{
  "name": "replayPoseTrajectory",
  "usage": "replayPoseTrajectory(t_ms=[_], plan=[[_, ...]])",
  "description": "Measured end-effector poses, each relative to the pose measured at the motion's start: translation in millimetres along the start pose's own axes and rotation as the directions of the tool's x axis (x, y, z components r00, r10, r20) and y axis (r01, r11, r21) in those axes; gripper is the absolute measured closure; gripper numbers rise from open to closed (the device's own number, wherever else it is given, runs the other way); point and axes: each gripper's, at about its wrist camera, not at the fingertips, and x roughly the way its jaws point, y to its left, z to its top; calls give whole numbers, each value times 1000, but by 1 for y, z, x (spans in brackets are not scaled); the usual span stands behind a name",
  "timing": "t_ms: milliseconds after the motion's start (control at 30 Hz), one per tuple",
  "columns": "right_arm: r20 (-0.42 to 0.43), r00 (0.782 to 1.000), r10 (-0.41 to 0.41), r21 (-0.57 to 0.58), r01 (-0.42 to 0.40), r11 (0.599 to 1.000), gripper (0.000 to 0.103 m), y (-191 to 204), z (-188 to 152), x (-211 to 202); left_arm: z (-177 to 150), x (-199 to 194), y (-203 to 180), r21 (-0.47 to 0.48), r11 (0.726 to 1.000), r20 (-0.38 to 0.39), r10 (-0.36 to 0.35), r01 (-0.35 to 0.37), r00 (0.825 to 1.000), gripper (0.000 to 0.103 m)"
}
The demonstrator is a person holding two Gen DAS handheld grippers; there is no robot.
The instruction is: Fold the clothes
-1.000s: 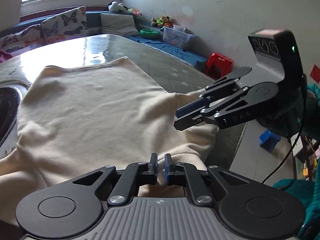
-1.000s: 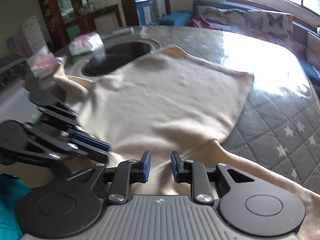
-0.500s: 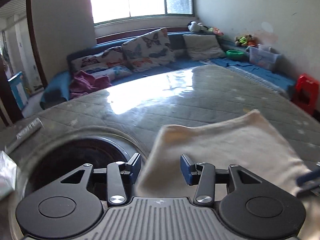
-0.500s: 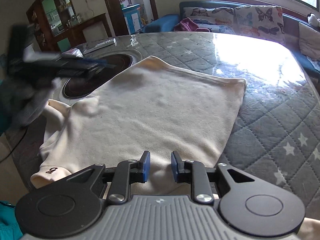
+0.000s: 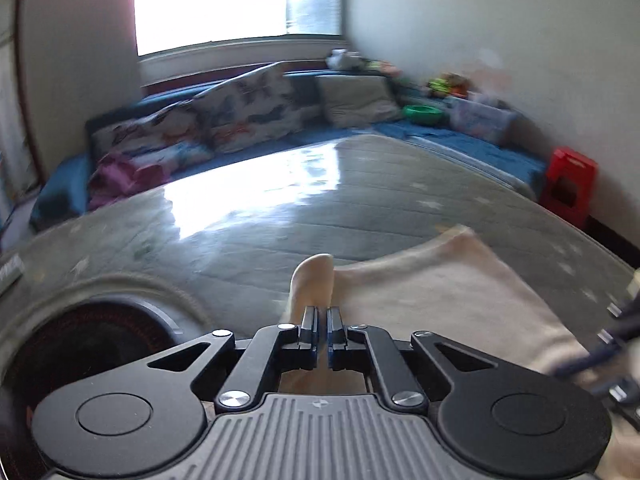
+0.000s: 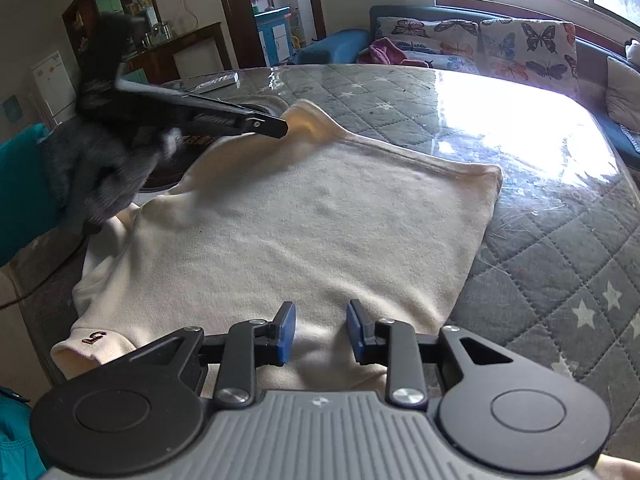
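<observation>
A cream garment [image 6: 312, 224] lies spread on the quilted grey table [image 6: 560, 240]. My left gripper [image 5: 322, 320] is shut on its far left corner, and the cloth [image 5: 312, 280] stands up in a pinched fold ahead of the fingers. The same gripper [image 6: 276, 128] shows in the right wrist view holding that raised corner. My right gripper [image 6: 320, 332] is open just above the garment's near edge, with cloth beneath the blue pads [image 6: 286, 332]. A cuff with a small mark [image 6: 94, 338] lies at the near left.
A dark round recess [image 5: 80, 344] sits in the table left of the garment. A sofa with butterfly cushions [image 6: 500, 48] runs behind the table. A red stool [image 5: 568, 188] and a storage box stand by the right wall.
My left gripper swung to the garment's far left corner, closed on it and lifted it. My right gripper has opened wider over the near edge.
</observation>
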Motion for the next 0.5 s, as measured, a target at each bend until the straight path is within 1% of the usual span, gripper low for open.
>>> replayPoseTrajectory(t_ms=[33,100,133,200,233,267,300,367,433,467,500], plan=[[0,1000,1,0,-1,1000,75,0,0,0,-4,-5,-9,27,999,-4,-47,48,999,96],[1,1000,2,0,-2,1000,74,0,0,0,-11,-15,-21,77,990,-1,-122,122,993,90],[1,1000,3,1,-3,1000,74,0,0,0,-14,-19,-26,99,984,1,-148,147,989,89],[2,1000,4,1,-4,1000,74,-1,0,0,-13,-23,-26,119,988,26,-101,98,995,86],[2,1000,5,1,-5,1000,74,-1,0,0,-12,-24,-23,116,992,39,-63,58,997,86],[2,1000,6,1,-6,1000,74,-1,0,0,-10,-24,-19,104,995,46,-17,12,999,81],[2,1000,6,1,-6,1000,74,-1,-1,0,-8,-21,-13,81,996,47,38,-41,998,72],[3,1000,8,2,-8,1000,74,-1,-1,0,-4,-14,6,2,991,43,137,-137,990,64],[4,1000,8,4,-8,1000,74,-2,-1,0,-1,-7,29,-102,974,20,207,-204,978,64],[4,1000,8,6,-8,1000,74,-2,0,0,0,-2,42,-162,960,-1,231,-229,973,64],[4,1000,8,8,-9,1000,74,-2,0,0,1,2,57,-233,942,-29,240,-240,970,64]])
